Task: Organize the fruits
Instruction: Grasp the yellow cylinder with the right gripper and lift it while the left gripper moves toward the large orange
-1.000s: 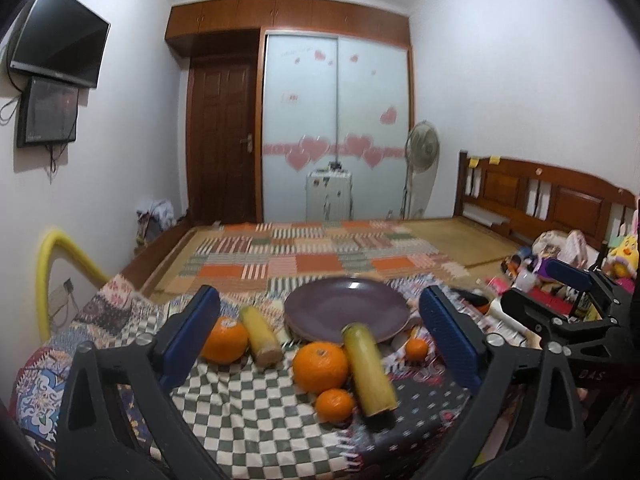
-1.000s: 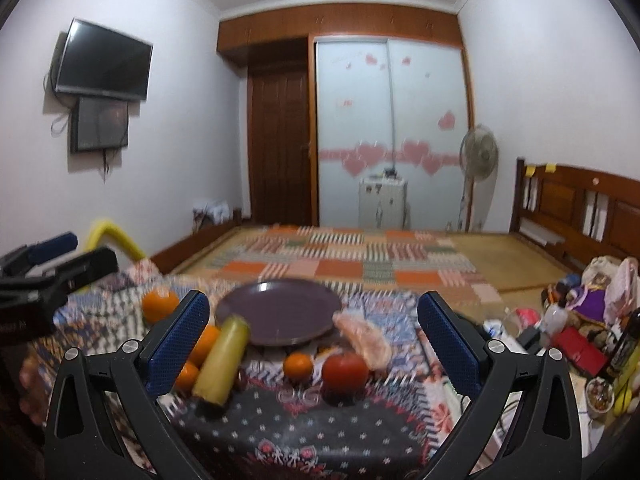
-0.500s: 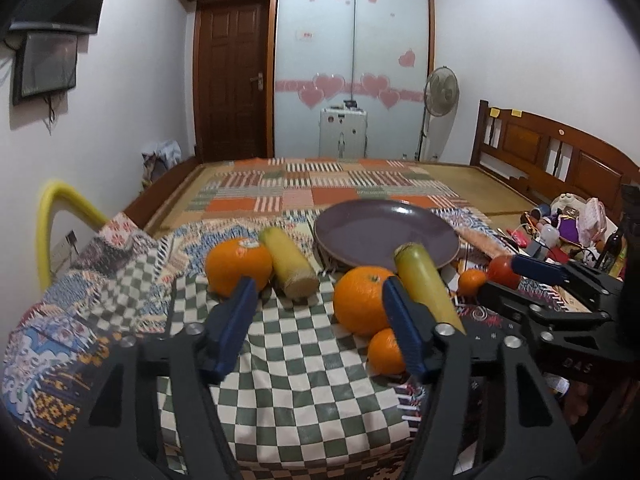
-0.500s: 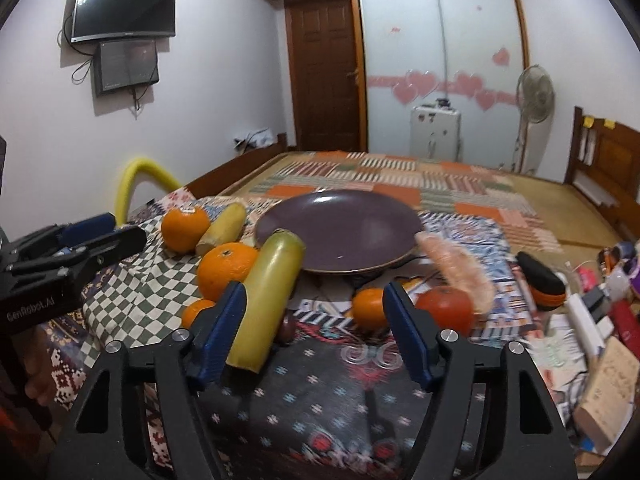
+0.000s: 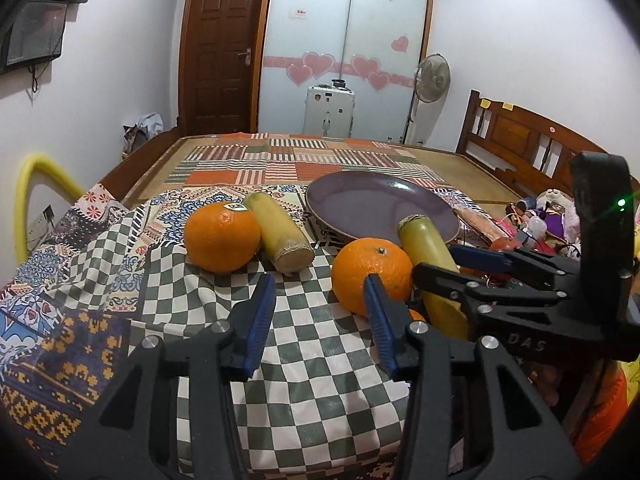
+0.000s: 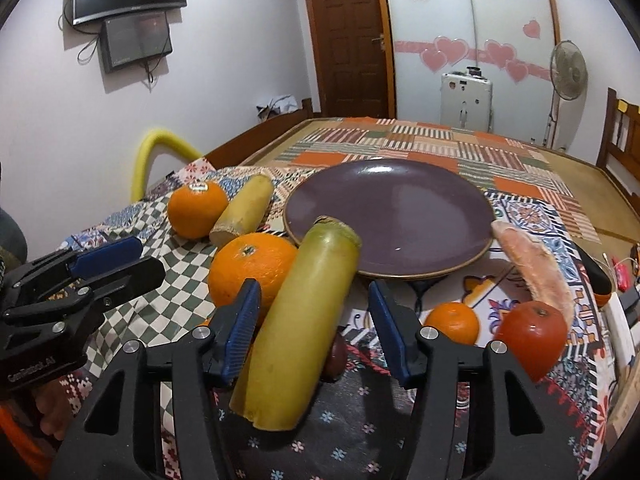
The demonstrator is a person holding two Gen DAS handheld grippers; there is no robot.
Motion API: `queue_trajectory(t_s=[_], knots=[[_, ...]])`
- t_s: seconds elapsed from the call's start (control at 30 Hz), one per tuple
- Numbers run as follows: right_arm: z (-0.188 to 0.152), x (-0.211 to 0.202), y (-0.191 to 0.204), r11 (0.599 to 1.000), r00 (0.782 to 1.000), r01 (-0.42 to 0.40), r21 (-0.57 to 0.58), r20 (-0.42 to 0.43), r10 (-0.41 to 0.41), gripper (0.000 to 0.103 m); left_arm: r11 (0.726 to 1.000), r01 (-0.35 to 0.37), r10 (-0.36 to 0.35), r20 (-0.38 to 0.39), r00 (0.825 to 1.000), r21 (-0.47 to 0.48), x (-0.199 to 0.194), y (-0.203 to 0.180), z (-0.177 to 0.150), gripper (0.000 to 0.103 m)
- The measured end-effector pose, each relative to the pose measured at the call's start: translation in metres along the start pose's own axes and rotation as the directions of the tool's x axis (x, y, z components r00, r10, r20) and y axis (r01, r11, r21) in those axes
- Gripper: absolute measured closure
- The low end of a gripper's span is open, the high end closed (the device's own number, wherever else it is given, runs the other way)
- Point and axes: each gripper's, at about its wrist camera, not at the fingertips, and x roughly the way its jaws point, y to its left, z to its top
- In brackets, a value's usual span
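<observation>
Left wrist: left gripper [image 5: 320,312], jaws apart, nothing between them, low over the checked cloth [image 5: 320,360]. Ahead: far orange [image 5: 221,236] touching short cane [image 5: 279,232], whose cut end faces the camera. Near orange [image 5: 370,270] beside long cane [image 5: 430,256], partly hidden by the right gripper [image 5: 472,264]. Plate [image 5: 380,204] behind, bare.

Right wrist: right gripper [image 6: 314,320], jaws spread either side of the long cane [image 6: 304,320], contact unclear. Cane's long axis runs from camera to plate [image 6: 388,216], far end at its rim. Right: small orange [image 6: 452,322], tomato [image 6: 530,332], pink slice [image 6: 536,272]. Left: left gripper [image 6: 104,262].
</observation>
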Motion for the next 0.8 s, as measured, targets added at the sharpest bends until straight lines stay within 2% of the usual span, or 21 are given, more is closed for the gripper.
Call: queue_trajectory(t_s=[0.17, 0.27, 0.4, 0.6, 0.8], knots=[[0.0, 0.001, -0.003, 1.0, 1.0, -0.021, 0.011, 0.0, 0.021, 0.054, 1.0, 0.01, -0.01, -0.008, 1.0, -0.006, 0.003, 0.001, -0.002, 0.057], [0.0, 0.005, -0.004, 0.999, 0.999, -0.047, 0.016, -0.007, 0.047, 0.062, 1.0, 0.015, -0.015, -0.02, 1.0, -0.001, 0.006, 0.0, -0.002, 0.057], [0.001, 0.006, -0.005, 0.998, 0.999, -0.053, 0.02, -0.01, 0.053, 0.064, 1.0, 0.022, -0.022, -0.037, 0.999, 0.004, 0.01, -0.003, -0.002, 0.05], [0.0, -0.004, -0.009, 0.996, 0.997, -0.07, 0.046, 0.032, 0.069, 0.069, 0.999, 0.015, -0.013, -0.045, 0.999, 0.034, 0.011, -0.012, -0.002, 0.045], [-0.001, -0.018, -0.009, 0.998, 0.996, -0.053, 0.039, 0.068, 0.05, 0.07, 0.999, 0.021, -0.019, -0.058, 0.998, 0.04, 0.015, -0.018, 0.001, 0.045]])
